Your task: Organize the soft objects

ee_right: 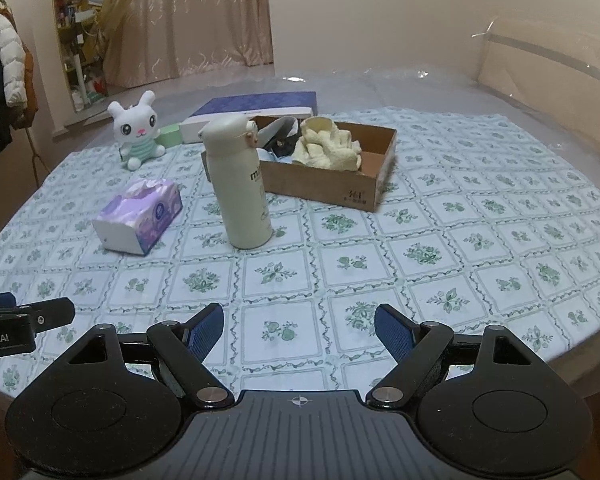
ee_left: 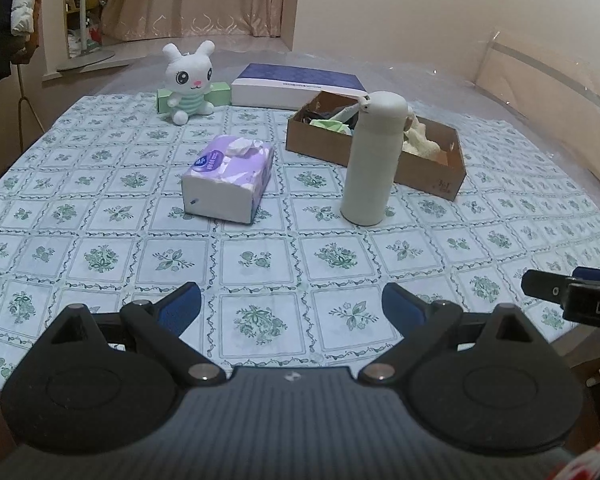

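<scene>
A white plush rabbit (ee_left: 189, 82) (ee_right: 137, 132) in a green striped shirt sits at the table's far left. A purple tissue pack (ee_left: 229, 178) (ee_right: 139, 216) lies mid-table. A brown cardboard box (ee_left: 428, 168) (ee_right: 340, 190) holds a cream plush toy (ee_right: 328, 146) and dark cloth items. My left gripper (ee_left: 291, 304) stands open over the near tablecloth, nothing between its blue pads. My right gripper (ee_right: 299, 326) is open too and holds nothing. Both are well short of the objects.
A tall cream flask (ee_left: 374, 158) (ee_right: 240, 180) stands upright in front of the box. A blue flat box (ee_left: 298, 84) (ee_right: 256, 110) and a green carton (ee_left: 216, 94) lie at the back. Clear plastic sheeting (ee_right: 540, 92) covers the far right. Coats (ee_right: 0, 80) hang at the left.
</scene>
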Demonstrator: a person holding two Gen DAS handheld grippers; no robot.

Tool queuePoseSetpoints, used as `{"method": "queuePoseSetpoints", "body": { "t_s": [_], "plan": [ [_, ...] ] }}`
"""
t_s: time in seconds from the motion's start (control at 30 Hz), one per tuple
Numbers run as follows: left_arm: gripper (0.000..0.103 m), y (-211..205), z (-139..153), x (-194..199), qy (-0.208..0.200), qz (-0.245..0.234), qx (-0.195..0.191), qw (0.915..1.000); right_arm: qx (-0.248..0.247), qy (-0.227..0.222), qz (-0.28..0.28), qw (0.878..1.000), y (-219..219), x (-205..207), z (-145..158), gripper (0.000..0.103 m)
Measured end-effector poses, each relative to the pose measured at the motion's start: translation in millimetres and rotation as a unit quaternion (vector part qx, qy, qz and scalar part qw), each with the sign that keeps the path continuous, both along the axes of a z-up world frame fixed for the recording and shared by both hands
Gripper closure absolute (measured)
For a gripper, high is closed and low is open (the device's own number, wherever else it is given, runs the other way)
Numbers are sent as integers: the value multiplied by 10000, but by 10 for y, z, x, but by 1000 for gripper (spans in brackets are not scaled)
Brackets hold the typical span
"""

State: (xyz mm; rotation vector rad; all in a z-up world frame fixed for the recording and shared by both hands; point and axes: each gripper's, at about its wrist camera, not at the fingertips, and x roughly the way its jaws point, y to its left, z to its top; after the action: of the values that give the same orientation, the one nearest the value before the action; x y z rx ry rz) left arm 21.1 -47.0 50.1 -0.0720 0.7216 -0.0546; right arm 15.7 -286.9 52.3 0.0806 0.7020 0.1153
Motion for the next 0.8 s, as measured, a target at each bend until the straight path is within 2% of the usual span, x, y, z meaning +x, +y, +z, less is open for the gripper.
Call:
{"method": "queuePoseSetpoints", "body": {
  "t_s": [0.8],
  "plan": [
    [7, -112, -33, -6, 12, -130, 58, 9999, -53, -31, 17, 10000, -10, -27, -14, 21]
  ]
}}
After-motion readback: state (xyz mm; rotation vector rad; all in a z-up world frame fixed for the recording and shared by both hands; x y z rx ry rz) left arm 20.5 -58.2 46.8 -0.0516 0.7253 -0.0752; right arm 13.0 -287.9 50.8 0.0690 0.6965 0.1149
